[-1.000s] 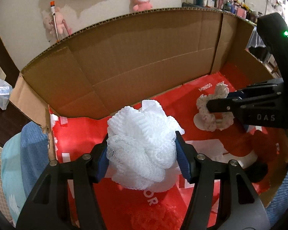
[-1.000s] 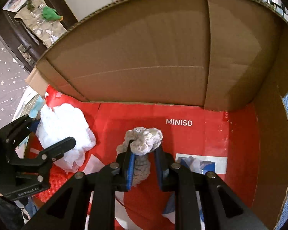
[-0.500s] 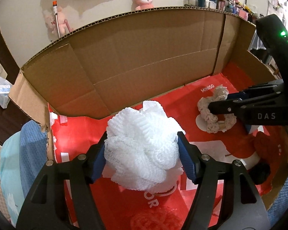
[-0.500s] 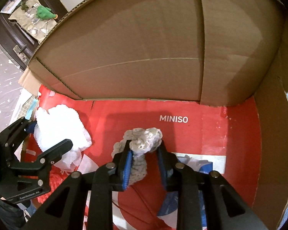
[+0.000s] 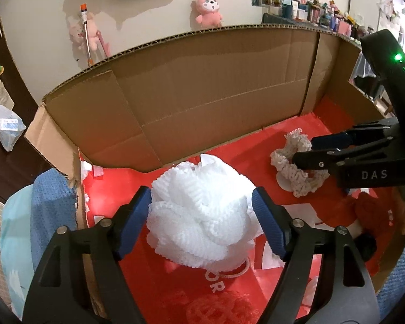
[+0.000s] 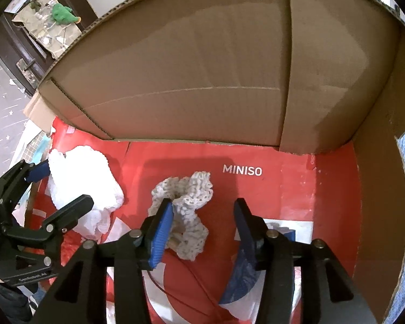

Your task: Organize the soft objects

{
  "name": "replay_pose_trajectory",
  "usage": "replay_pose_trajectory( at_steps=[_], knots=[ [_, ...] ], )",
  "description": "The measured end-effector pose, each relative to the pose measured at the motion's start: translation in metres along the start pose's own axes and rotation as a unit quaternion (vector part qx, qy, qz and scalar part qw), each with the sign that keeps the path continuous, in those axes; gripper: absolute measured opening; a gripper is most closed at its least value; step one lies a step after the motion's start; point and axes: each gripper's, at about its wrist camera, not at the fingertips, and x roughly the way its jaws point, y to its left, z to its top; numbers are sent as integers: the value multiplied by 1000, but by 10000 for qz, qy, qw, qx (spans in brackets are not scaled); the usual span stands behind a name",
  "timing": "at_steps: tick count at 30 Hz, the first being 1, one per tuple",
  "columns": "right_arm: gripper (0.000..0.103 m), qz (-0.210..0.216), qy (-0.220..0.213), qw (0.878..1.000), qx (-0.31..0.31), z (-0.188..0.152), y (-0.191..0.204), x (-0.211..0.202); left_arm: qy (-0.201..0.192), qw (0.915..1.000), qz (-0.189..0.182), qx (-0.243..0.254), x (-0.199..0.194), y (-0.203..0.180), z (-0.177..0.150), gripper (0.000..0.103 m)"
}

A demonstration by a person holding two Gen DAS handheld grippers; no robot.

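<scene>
A white mesh bath pouf (image 5: 199, 216) rests on the red MINISO bag (image 5: 162, 283) that lines the floor of a cardboard box (image 5: 202, 94). My left gripper (image 5: 201, 197) straddles the pouf. Its jaws are opening, and the pouf fills the gap and only brushes the blue pads. A cream crocheted scrunchie (image 6: 194, 189) lies on the red bag (image 6: 256, 189). My right gripper (image 6: 202, 205) stands over it with its jaws opening. The scrunchie leans on the left pad (image 6: 162, 229), clear of the right one. The left wrist view shows the scrunchie (image 5: 291, 172) under the right gripper (image 5: 305, 151). In the right wrist view, the left gripper (image 6: 67, 185) flanks the pouf (image 6: 86, 183).
The tall box walls (image 6: 202, 67) close off the far side and the right. A blue towel (image 5: 48, 216) lies outside the box's left edge. A dark red knitted item (image 5: 370, 210) sits on the bag at the right. Pink plush toys (image 5: 208, 10) hang on the wall beyond.
Both grippers' jaws have widened. The right one let go of the scrunchie, which now lies slumped on the bag. The pouf has spread rounder between the left fingers.
</scene>
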Motion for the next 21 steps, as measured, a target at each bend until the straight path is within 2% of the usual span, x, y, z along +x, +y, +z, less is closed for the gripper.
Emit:
replay_pose_trajectory(
  at_steps=[9,11,14,21],
  knots=[
    [56,-90,-160,9998,-47,-1,3,-16,-131,9998,-44,-107,-12,2,-1,76],
    [58,-103,-214,9997,-52,-2,4,-22,-226,9996,-66,-137,-20,2,-2,76],
    [66,-112,-346,9993,-46,-6,8,-31,-353,9993,-2,-156,-32,0,-3,85],
    [70,-130,-647,9978,-67,-19,17,-68,-730,9968,-24,-311,-71,-3,-10,86]
  ],
)
